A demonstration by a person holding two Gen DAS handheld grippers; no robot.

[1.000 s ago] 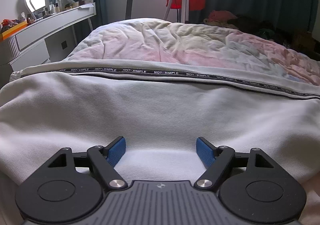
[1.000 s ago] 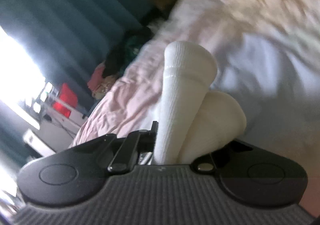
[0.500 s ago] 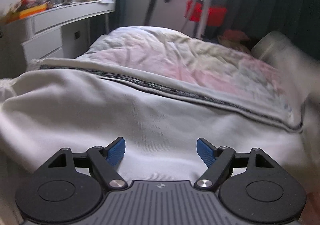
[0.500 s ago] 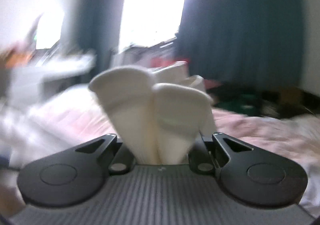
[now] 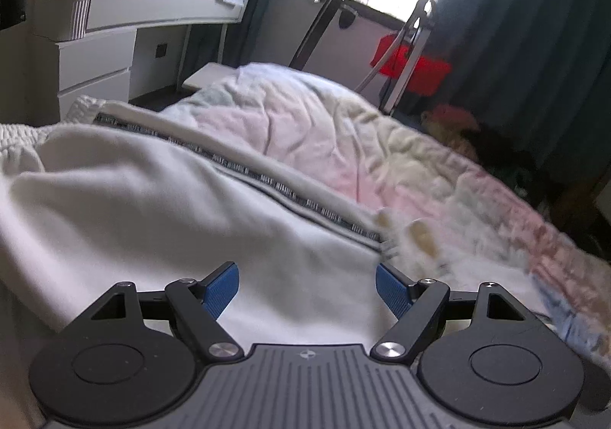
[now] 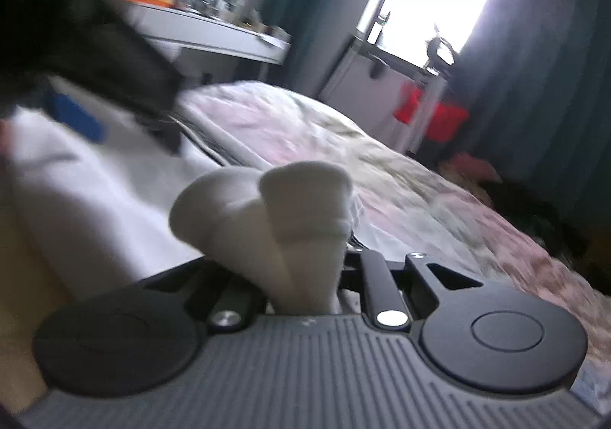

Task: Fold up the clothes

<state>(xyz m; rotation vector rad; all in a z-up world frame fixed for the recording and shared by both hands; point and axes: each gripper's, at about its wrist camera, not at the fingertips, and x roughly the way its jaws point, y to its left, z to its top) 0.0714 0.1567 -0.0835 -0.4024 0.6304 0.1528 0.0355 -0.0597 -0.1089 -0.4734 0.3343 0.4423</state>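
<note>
Your right gripper [image 6: 301, 276] pinches a bunched fold of the soft, limp cream ribbed-knit garment [image 5: 160, 200] spread across the bed; your left gripper [image 5: 307, 287] gapes empty above it. Grasp hems, not mid-panel.

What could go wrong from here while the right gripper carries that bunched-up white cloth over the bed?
The right gripper pinches only a bunched end of the white cloth, so a fast swing may pull it free. The left gripper is open over the white garment, pinning nothing, so the garment may shift or wrinkle. In the right wrist view the left gripper is close, so the two could collide.
</note>
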